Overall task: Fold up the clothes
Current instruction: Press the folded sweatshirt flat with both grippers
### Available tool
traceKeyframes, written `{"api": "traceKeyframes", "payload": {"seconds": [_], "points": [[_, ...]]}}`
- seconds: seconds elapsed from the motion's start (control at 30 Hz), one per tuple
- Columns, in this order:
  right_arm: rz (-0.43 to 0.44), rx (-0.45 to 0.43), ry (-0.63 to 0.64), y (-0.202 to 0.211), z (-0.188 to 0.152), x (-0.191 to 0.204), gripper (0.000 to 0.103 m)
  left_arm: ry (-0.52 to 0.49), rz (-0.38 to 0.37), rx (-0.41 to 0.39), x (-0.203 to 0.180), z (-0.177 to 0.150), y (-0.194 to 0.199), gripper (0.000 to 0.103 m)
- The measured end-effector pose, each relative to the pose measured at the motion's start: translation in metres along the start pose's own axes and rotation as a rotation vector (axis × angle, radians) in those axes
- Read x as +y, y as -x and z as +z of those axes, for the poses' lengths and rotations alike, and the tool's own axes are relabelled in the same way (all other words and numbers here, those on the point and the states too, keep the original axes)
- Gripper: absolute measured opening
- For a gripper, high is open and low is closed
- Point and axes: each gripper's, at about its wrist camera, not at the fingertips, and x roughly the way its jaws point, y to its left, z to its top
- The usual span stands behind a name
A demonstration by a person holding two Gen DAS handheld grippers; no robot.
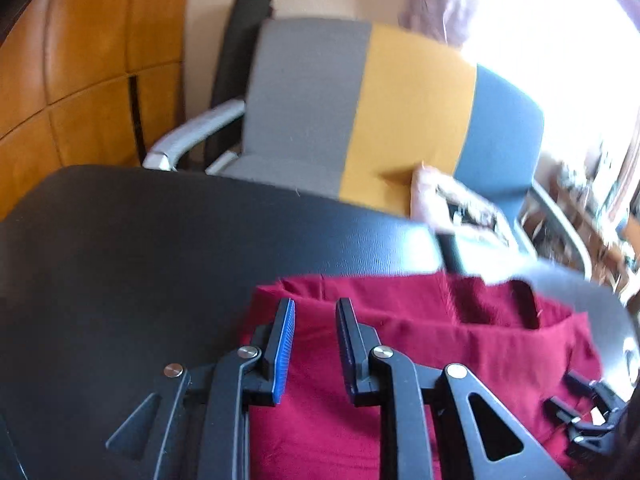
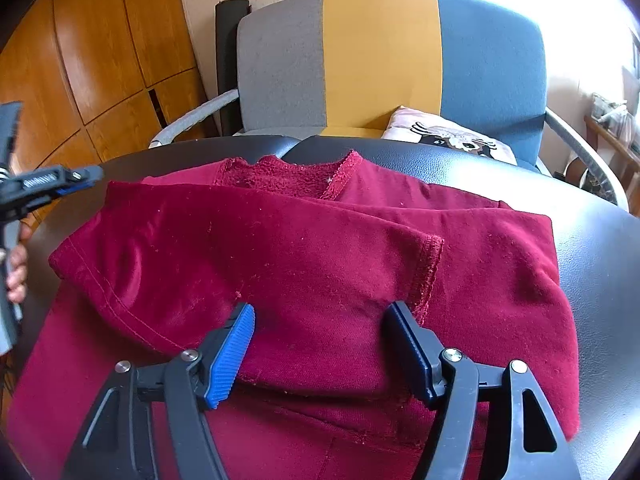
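Observation:
A dark red sweatshirt [image 2: 304, 264] lies on the black table [image 2: 600, 280], its sleeves folded across the body and its neckline toward the far edge. My right gripper [image 2: 320, 312] hovers open over the near part of the garment, jaws wide apart with nothing between them. In the left wrist view the same sweatshirt [image 1: 400, 344] fills the lower right. My left gripper [image 1: 314, 308] is open above its left edge and holds nothing. That left gripper [image 2: 86, 174] also shows at the left of the right wrist view, held by a hand [image 2: 16, 268].
A chair with a grey, yellow and blue back [image 2: 384, 56] stands just past the table's far edge, a printed cushion [image 2: 448, 136] on its seat. Wooden cabinet doors [image 2: 100, 52] fill the left. Bare table surface [image 1: 140, 248] lies left of the garment.

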Motion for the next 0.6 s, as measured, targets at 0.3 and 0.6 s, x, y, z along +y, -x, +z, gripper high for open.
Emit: {"api": "traceKeyframes", "payload": {"seconds": [0.3, 0.6], "points": [[0.011, -0.001, 0.004, -0.006, 0.003, 0.003, 0.075, 0.013, -0.027, 0.066, 0.014, 0.0, -0.066, 0.023], [0.047, -0.016, -0.035, -0.016, 0.012, -0.005, 0.076, 0.09, -0.064, 0.086, 0.032, 0.002, -0.059, 0.022]]}}
